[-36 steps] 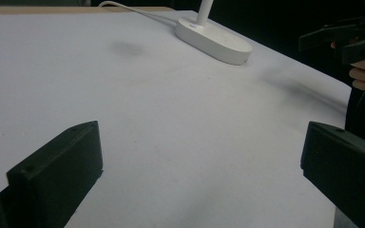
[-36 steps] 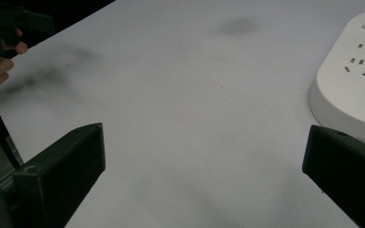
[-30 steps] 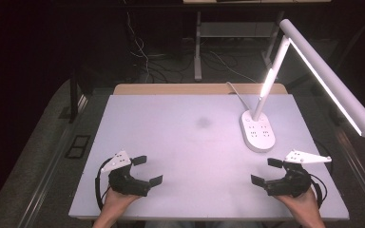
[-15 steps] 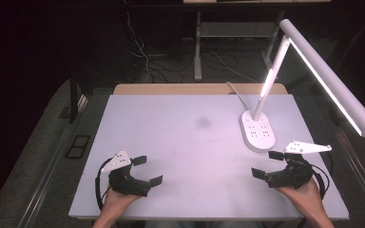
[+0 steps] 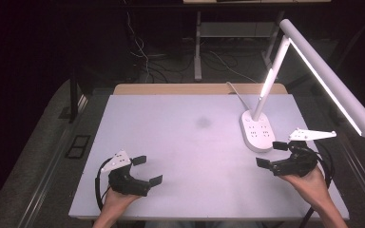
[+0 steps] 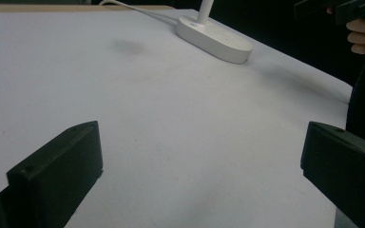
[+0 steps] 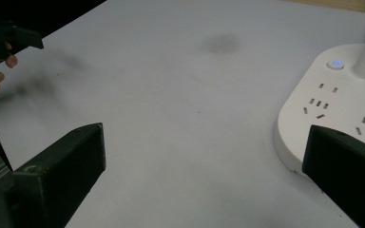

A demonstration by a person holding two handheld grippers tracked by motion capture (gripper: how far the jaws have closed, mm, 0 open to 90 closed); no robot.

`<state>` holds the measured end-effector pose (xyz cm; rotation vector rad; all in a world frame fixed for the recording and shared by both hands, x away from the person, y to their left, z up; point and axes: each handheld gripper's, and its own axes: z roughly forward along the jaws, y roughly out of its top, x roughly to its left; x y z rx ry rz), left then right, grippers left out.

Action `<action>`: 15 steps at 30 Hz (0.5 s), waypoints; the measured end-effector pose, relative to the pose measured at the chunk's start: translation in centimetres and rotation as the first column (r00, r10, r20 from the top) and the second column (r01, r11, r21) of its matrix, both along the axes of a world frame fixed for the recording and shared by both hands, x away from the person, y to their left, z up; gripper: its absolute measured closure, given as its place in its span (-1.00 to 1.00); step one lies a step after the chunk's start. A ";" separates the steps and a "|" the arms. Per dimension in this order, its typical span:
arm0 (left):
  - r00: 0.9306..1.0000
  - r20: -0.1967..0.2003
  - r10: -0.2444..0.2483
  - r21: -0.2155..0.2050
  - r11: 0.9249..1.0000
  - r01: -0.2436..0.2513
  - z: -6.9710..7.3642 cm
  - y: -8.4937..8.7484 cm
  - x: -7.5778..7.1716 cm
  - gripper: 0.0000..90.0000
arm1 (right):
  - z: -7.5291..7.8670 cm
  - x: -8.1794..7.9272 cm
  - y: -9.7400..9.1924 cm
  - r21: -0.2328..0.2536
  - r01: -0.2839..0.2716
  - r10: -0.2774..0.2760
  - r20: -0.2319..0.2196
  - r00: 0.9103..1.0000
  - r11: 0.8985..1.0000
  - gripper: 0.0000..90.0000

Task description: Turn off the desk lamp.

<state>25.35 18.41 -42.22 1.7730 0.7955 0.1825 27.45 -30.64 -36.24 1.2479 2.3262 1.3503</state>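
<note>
While the right gripper [image 5: 272, 154] hangs wide-jawed and empty just beside the lamp base [image 5: 257, 130] at the table's [image 5: 180, 142] right, a careless swing could knock it, the left gripper [image 5: 147, 171] equally wide and empty.

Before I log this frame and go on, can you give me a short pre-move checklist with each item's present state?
1. Left gripper open, nothing between its jaws: ok.
2. Right gripper open, nothing between its jaws: ok.
3. Right gripper apart from the white oval lamp base with sockets: ok, though one jaw sits close beside it.
4. White desk lamp's light bar lit: ok.
5. Pale table top between the grippers free of loose items: ok; a faint dark smudge marks it.
6. What to pick up next: cannot tell.
</note>
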 end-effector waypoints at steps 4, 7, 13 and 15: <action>1.000 0.000 0.001 -0.001 1.000 -0.001 0.0 0.0 0.0 -1.00 | 0.3 0.6 -0.5 0.001 0.007 -0.007 -0.002 1.000 1.000 -0.99; 1.000 0.000 0.000 -0.001 1.000 0.000 0.0 0.0 0.0 -1.00 | 0.5 1.2 -0.9 0.006 0.010 -0.010 -0.004 1.000 1.000 -0.99; 1.000 0.001 0.000 0.000 1.000 0.000 0.0 0.0 0.0 -1.00 | 0.6 2.3 -1.4 -0.002 0.018 -0.018 -0.012 1.000 1.000 -0.99; 1.000 0.000 0.000 0.000 1.000 0.000 0.0 0.0 0.0 -1.00 | 0.6 2.7 -1.6 -0.009 0.022 -0.022 -0.015 1.000 1.000 -0.99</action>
